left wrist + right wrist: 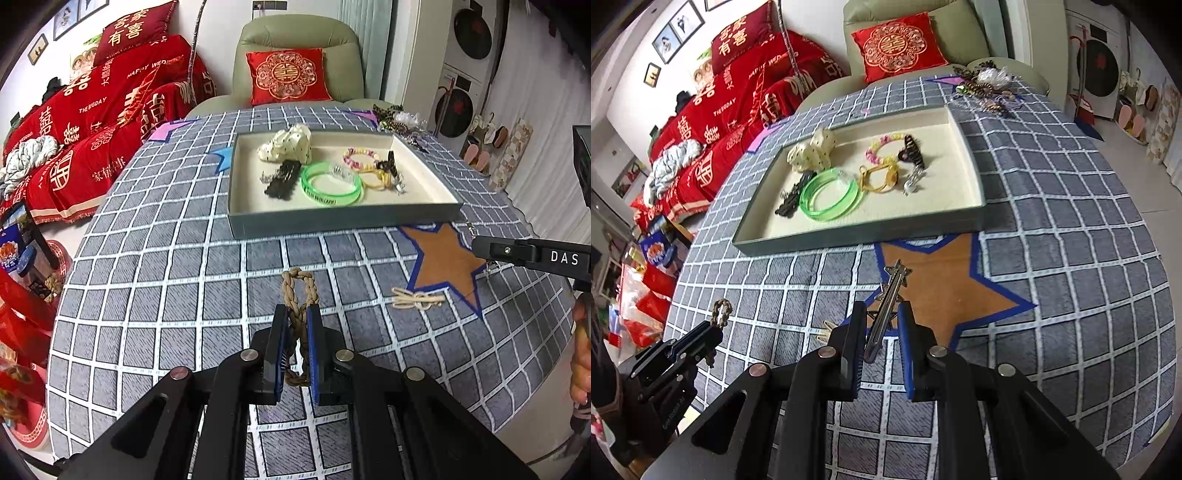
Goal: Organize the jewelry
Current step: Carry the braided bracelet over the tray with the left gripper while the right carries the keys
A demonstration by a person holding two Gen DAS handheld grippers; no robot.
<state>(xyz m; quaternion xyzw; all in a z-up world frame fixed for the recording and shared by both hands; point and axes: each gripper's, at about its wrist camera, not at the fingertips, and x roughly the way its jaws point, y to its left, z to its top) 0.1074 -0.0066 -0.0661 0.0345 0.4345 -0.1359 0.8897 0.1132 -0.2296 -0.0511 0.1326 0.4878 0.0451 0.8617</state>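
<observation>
Two claws are loaded near the bench's front edge: left claw (297,314) grips a braid (298,295), right claw (882,321) a clip (889,304). Carry both over the tray (849,238) wall before releasing.

Both your wrist cams sit low over the bench (147,280), facing the tray (343,216) at upper centre. Left cam views from further left. Shared: tray (857,232), brown star patch (945,280), red sofa (713,122) upper left.

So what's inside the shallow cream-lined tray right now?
Inside the tray: cream dotted scrunchie, black claw clip, green plastic bangles, yellow hair tie, pastel bead bracelet. Anything beneath them is hidden.
</observation>
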